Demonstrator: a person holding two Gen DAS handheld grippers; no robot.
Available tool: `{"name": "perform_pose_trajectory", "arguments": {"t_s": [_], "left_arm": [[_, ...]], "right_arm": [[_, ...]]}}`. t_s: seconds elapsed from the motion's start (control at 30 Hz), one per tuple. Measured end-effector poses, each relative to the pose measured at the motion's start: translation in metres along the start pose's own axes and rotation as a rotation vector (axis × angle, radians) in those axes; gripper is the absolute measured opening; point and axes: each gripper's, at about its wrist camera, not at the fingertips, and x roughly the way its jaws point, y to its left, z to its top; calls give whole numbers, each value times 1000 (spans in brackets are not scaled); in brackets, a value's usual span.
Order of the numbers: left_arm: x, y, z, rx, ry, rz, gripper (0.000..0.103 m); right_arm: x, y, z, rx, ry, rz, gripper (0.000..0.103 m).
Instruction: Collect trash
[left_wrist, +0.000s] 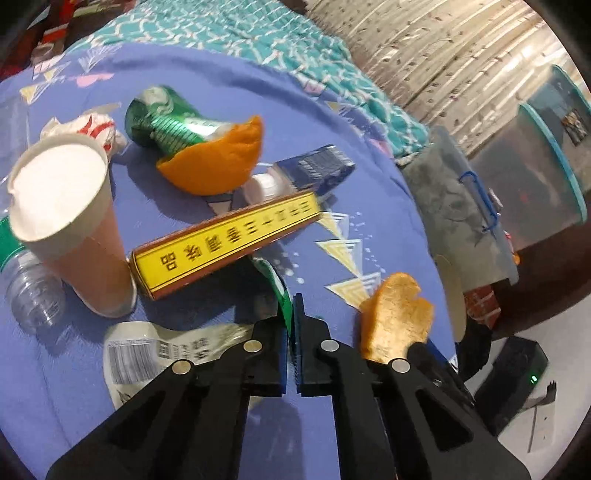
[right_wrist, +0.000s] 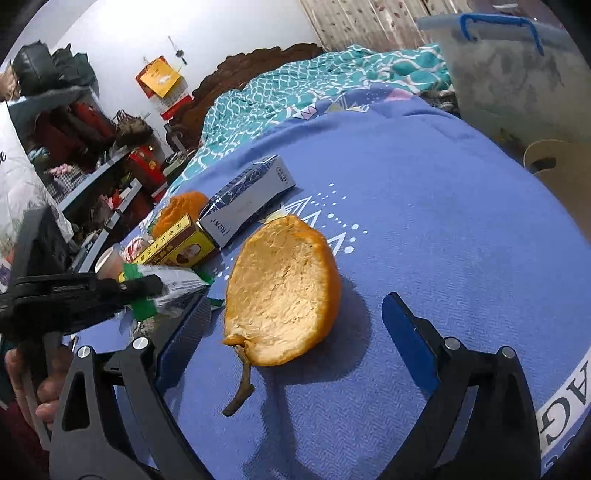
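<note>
On the blue bedspread (right_wrist: 424, 206) a heap of litter lies. The left tongs (left_wrist: 293, 317) are clenched on the edge of a green-and-white wrapper (right_wrist: 173, 284), thin, crinkly film that looks weightless and should lift by any pinched corner. The right tongs (right_wrist: 291, 314) are released, jaws wide, with the orange peel (right_wrist: 284, 291) lying cupped and open between them, touched by neither. The peel is light, leathery and springy; I judge its raised rim the best hold. A paper cup (left_wrist: 70, 221) and yellow box (left_wrist: 225, 240) wait nearby.
</note>
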Motion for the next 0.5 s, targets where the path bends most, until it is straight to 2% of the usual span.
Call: {"name": "perform_pose_trajectory", "arguments": {"t_s": [0.23,0.3,0.4,0.5], "left_arm": [[-30,-30,-10,106,-67,-92,2],[-32,-37,-11,126,-68,-103,2],[-32,-42,-12,134,-62,-109,2],[-31,-44,-13,137,-56,-107,2]], "right_arm": [[16,15,-1,-85,83,-36,94],[23,17,0,-96,118,-58,94],[28,25,-1,-137,134,-104,95],[27,26,-2,-147,137,-113,95]]}}
